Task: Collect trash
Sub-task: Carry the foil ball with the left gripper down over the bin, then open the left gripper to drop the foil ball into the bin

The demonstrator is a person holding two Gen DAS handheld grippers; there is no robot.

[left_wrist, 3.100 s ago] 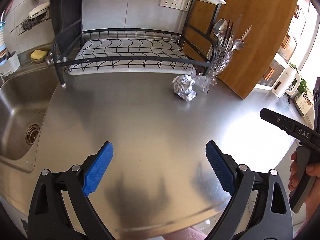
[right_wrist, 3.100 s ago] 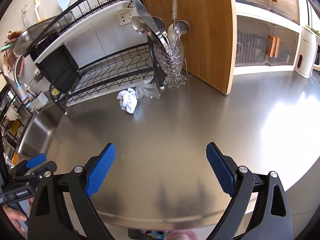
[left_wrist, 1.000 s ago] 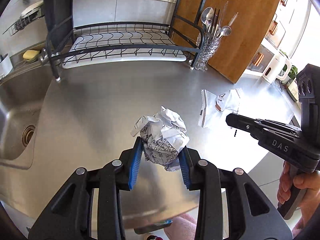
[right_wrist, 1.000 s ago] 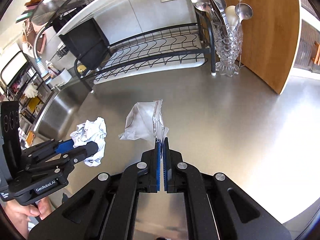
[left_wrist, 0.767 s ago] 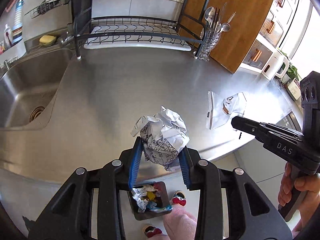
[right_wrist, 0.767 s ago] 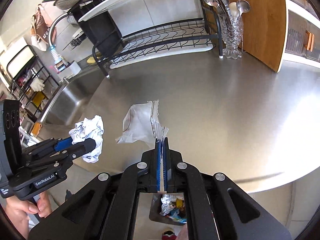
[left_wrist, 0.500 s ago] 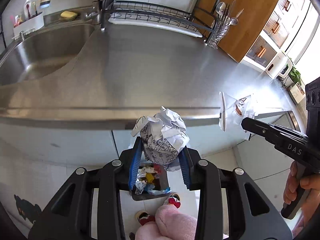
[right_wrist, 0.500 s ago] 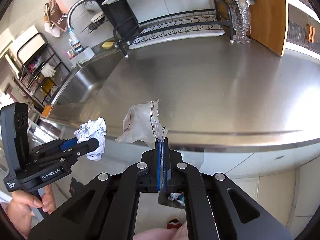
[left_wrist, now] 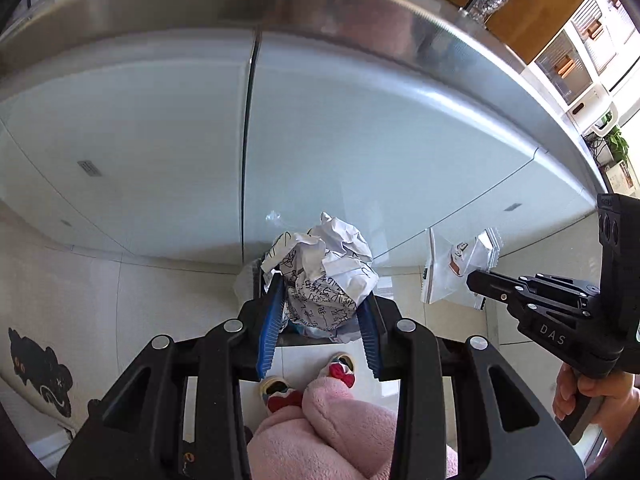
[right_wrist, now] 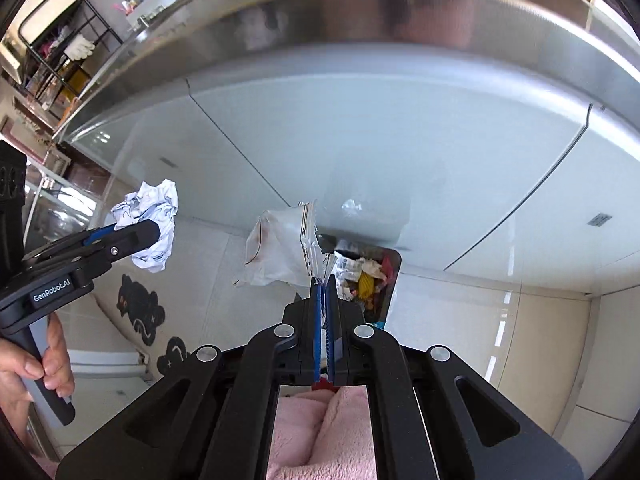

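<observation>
My left gripper (left_wrist: 318, 320) is shut on a crumpled ball of printed paper (left_wrist: 324, 272) and holds it in the air over the floor; the ball also shows in the right wrist view (right_wrist: 150, 224). My right gripper (right_wrist: 324, 304) is shut on a clear plastic bag (right_wrist: 280, 248), which also shows in the left wrist view (left_wrist: 456, 268). A small trash bin (right_wrist: 394, 268) full of wrappers stands on the floor against the cabinet, just beyond my right gripper. In the left wrist view the bin is mostly hidden behind the paper ball.
Pale cabinet doors (left_wrist: 360, 140) rise under the steel counter edge (left_wrist: 320, 4). The tiled floor (right_wrist: 540, 340) lies below. The person's pink trousers and red slippers (left_wrist: 308, 388) are beneath the grippers. A black cat-print mat (right_wrist: 140, 312) lies at the left.
Both grippers have dropped from counter height to below the counter edge, still holding the paper ball and the plastic bag. The bin is now close below them.
</observation>
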